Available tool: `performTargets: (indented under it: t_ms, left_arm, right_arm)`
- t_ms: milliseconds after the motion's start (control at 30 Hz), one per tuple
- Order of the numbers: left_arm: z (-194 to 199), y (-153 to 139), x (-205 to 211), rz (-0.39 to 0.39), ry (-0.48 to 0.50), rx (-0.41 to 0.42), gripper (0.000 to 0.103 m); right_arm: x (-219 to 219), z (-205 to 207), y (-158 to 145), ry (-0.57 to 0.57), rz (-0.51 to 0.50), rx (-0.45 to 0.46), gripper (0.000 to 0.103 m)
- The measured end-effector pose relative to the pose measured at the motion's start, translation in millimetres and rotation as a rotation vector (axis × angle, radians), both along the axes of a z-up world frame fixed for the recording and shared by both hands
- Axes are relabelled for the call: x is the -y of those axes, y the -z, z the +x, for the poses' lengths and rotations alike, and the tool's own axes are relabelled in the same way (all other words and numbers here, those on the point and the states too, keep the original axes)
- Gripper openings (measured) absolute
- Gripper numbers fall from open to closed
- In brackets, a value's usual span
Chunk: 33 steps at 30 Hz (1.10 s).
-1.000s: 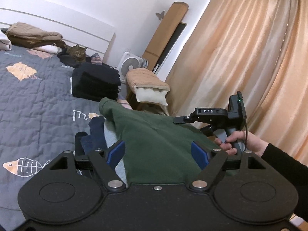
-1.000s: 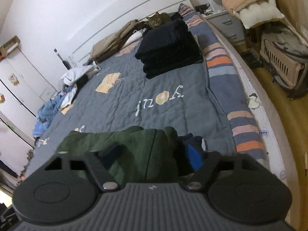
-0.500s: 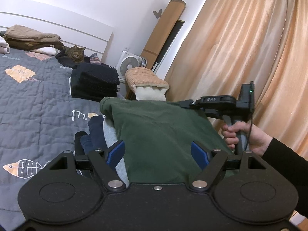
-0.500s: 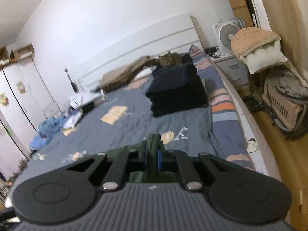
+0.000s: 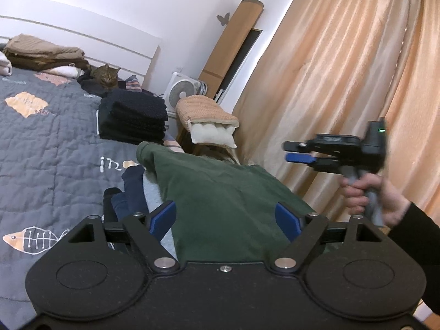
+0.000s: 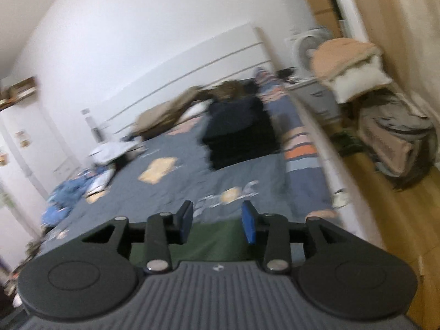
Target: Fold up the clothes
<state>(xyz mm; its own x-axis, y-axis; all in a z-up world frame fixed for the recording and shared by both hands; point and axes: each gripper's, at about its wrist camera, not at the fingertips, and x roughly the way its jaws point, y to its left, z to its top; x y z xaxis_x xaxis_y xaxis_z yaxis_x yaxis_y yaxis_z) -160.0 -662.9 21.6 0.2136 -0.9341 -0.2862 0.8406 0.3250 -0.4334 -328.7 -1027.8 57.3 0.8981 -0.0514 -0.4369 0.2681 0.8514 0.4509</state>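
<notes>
The left gripper [image 5: 225,220] sits lowest in its own view, its blue-padded fingers [image 5: 162,216] spread wide with nothing between them but the green garment [image 5: 220,198] lying flat just beyond. That garment tops a small stack of folded clothes at the near corner of the bed [image 5: 49,148], with dark blue and grey layers [image 5: 134,192] showing along its left side. To the right, a hand [image 5: 368,192] in a black sleeve holds the right gripper [image 5: 298,152] up in the air, clear of the garment; its fingers stand apart and grip nothing, and the right wrist view, which is blurred, shows the same gap over a strip of green cloth. Farther up the grey quilt stands a pile of folded dark clothes [image 5: 133,119], and behind it a cat [image 5: 106,75] sits near the white headboard [image 5: 82,41], beside folded brown clothes [image 5: 44,52]. Off the bed's far side are a folded cushion [image 5: 206,121] and a small white fan [image 5: 183,93], with peach curtains [image 5: 343,68] hanging along the right wall.
</notes>
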Motion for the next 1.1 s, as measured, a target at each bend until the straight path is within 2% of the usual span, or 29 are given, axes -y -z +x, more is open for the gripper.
performTargets:
  t_ms: [100,233,300,433,500,767,867,967,1100]
  left_arm:
    - [-3.2,-0.7,-0.5,-0.004,0.008,0.002,0.079]
    - [-6.9,-1.7,-0.2,-0.013,0.025,-0.007,0.08]
    - [-8.7,-1.9,0.3,-0.02,0.037,-0.013,0.081]
    - [-9.9,0.4,2.3,-0.059,0.087,-0.056,0.083]
    - [-7.4,5.9,8.3,-0.082,0.13,-0.108,0.084]
    - [7.9,32.1,41.2,-0.163,0.299,-0.342,0.085]
    - [19.4,41.7,61.5,-0.136,0.327,-0.4,0.089]
    - [33.6,48.5,76.9,-0.089,0.305,-0.41,0.089]
    - [60.1,52.1,82.0,-0.109,0.236,-0.431,0.089]
  right_arm:
    - [-33.3,-26.5,6.3,-0.099,0.043,0.034,0.047]
    - [-67.2,-50.5,34.1,-0.184,0.153,0.039,0.048]
    - [-72.1,-58.9,49.9,-0.191,0.2,0.045,0.048]
    - [-55.6,-69.5,77.3,-0.147,0.286,0.084,0.047]
    - [-45.4,-74.0,85.0,-0.137,0.34,0.12,0.047]
    - [-45.9,-76.6,91.7,-0.153,0.317,0.182,0.047]
    - [-42.5,-81.8,96.4,-0.163,0.322,0.194,0.047]
    - [-42.0,-85.6,97.8,-0.177,0.3,0.195,0.047]
    - [-38.4,-89.0,102.6,-0.18,0.313,0.221,0.047]
